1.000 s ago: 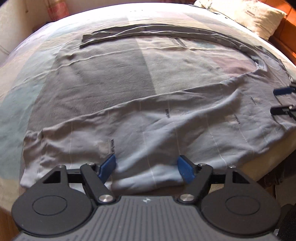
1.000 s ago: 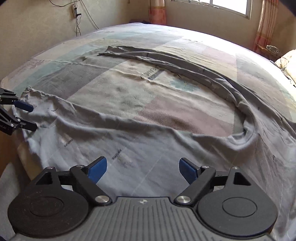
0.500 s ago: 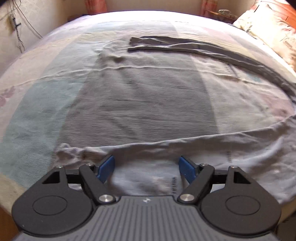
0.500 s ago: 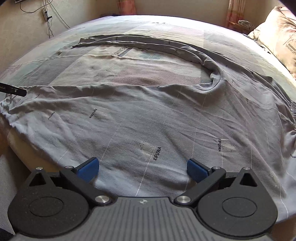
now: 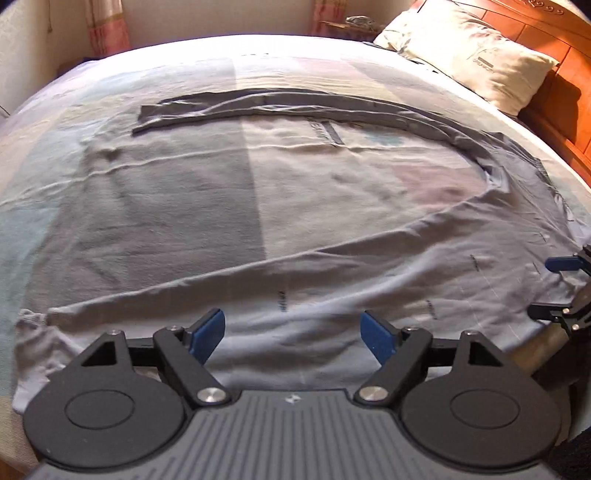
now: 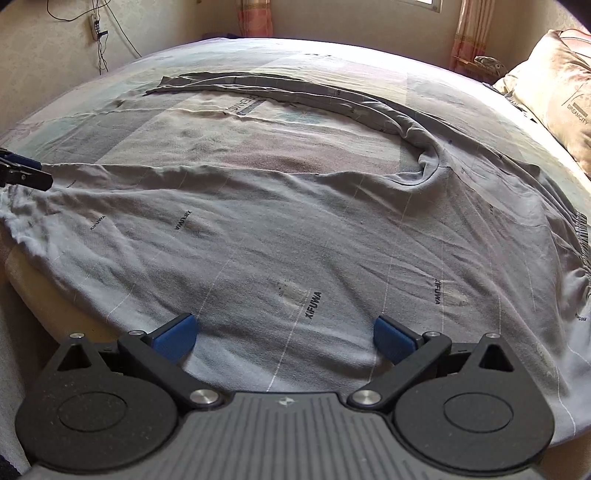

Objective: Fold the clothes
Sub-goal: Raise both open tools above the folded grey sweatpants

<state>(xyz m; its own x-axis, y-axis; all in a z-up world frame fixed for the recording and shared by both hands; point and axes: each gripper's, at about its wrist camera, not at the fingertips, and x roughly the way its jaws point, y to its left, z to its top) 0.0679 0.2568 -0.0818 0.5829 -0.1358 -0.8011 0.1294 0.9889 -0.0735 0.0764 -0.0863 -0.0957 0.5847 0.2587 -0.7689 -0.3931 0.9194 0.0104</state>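
Grey trousers (image 5: 369, 280) lie spread on the bed, with one leg (image 5: 277, 105) curving along the far side and the other across the near edge. The near leg's cuff (image 5: 29, 321) is at the left and the waistband (image 6: 580, 236) at the right. My left gripper (image 5: 293, 328) hovers open over the near leg, with only flat fabric below its fingers. My right gripper (image 6: 284, 328) stands wide open above the thigh part of the trousers (image 6: 295, 229), holding nothing. The right gripper (image 5: 554, 288) also shows at the left wrist view's right edge, and the left gripper (image 6: 22, 171) at the right wrist view's left edge.
The bed has a patchwork sheet (image 5: 184, 203) in pale colours. A cream pillow (image 5: 472, 55) lies against the orange wooden headboard (image 5: 554, 22) at the far right. A power strip (image 6: 95, 27) with cables hangs on the wall at the left. The bed's near edge drops off just below the grippers.
The left gripper swung left toward the cuff, then back right along the near leg. The right gripper's jaws widened, and it shifted right and closer over the thigh fabric.
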